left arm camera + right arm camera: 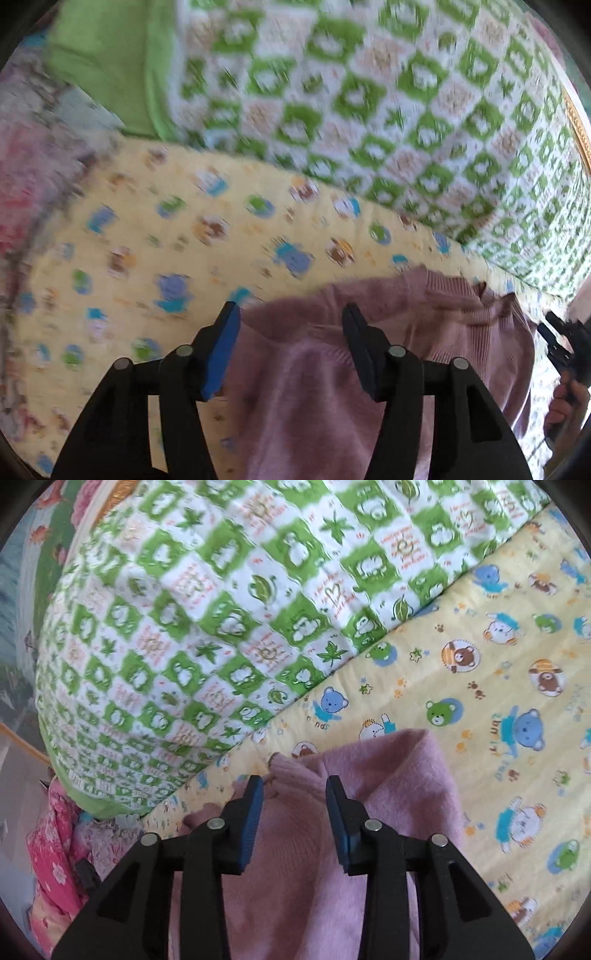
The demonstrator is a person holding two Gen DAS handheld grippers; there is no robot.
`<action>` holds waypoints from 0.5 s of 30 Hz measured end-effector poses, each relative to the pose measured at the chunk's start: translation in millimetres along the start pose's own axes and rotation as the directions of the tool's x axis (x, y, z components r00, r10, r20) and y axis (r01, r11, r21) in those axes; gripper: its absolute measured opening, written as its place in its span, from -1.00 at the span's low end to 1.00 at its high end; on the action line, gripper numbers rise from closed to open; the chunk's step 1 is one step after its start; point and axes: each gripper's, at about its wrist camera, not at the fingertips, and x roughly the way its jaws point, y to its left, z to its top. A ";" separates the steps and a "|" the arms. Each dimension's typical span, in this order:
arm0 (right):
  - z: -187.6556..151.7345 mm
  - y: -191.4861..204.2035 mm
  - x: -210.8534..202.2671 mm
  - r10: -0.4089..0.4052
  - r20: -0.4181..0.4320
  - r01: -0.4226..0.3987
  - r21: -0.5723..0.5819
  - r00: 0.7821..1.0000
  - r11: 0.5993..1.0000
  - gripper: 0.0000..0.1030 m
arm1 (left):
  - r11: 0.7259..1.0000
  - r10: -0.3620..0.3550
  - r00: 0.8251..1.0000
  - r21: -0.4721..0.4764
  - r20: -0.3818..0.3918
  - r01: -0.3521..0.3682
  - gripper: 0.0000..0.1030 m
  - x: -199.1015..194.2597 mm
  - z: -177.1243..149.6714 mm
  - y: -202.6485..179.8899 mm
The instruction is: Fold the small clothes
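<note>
Left wrist view, left to right: blurred pink patterned fabric (26,177) at the frame edge; a yellow bear-print sheet (147,258) serving as the work surface; beyond it a green-and-white quilt (406,110). The left gripper (290,314) hangs over a pink knit sweater (314,387) lying on the sheet, jaws spread apart with nothing pinched between them; the knit passes beneath the gap. A ribbed band of the sweater lies just beyond the fingertips. At the far right edge, the person's hand (565,402) holds the other tool, just beside the sweater's right border.

Right wrist view, left to right: bright pink floral cloth (55,867) at the lower left; the quilt (184,627) bunched across the upper left; the sweater (388,794) at centre; the sheet (498,701) to the right. The right gripper (294,781) is likewise released, its jaws apart over the garment, with a ribbed cuff or collar (291,770) lying just ahead of the gap.

Progress, as a judgement: the sweater appears partly gathered, one flap lying over the body with a fairly straight upper edge, which suggests a fold already laid. Whether sleeves are tucked cannot be told. Remaining folds and squaring of the bundle seem outstanding; no finished pile is visible.
</note>
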 end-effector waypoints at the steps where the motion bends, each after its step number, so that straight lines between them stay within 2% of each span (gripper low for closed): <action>1: -3.3 2.3 -4.8 -0.002 -0.003 0.002 -0.018 1.000 1.000 -0.29 | 1.000 -0.011 1.000 -0.003 0.004 0.011 0.13 -5.4 0.1 1.0; 3: -12.1 7.4 -11.4 -0.020 -0.023 0.019 -0.068 1.000 0.998 -0.29 | 0.999 -0.043 0.999 0.012 0.000 0.043 0.13 -14.9 -4.2 -1.4; 8: -27.2 25.5 -2.3 -0.095 -0.093 0.072 -0.220 0.991 0.973 -0.29 | 0.981 -0.107 0.992 0.154 -0.070 0.117 0.13 -22.0 -33.9 -38.8; 10: -29.7 39.1 6.9 -0.120 -0.115 0.080 -0.302 0.986 0.950 -0.27 | 0.962 -0.102 0.990 0.245 -0.097 0.123 0.15 -18.0 -47.8 -60.8; 12: -30.5 54.0 19.4 -0.147 -0.134 0.084 -0.389 0.980 0.917 -0.16 | 0.943 -0.071 0.990 0.316 -0.125 0.108 0.20 -11.1 -57.9 -76.8; 14: -31.6 64.1 32.0 -0.159 -0.162 0.069 -0.456 0.974 0.887 0.05 | 0.922 -0.043 0.989 0.376 -0.145 0.095 0.21 -2.3 -64.7 -90.3; 15: -33.6 68.6 39.3 -0.178 -0.169 0.074 -0.489 0.969 0.869 0.06 | 0.908 -0.031 0.989 0.410 -0.147 0.089 0.21 1.5 -67.4 -98.9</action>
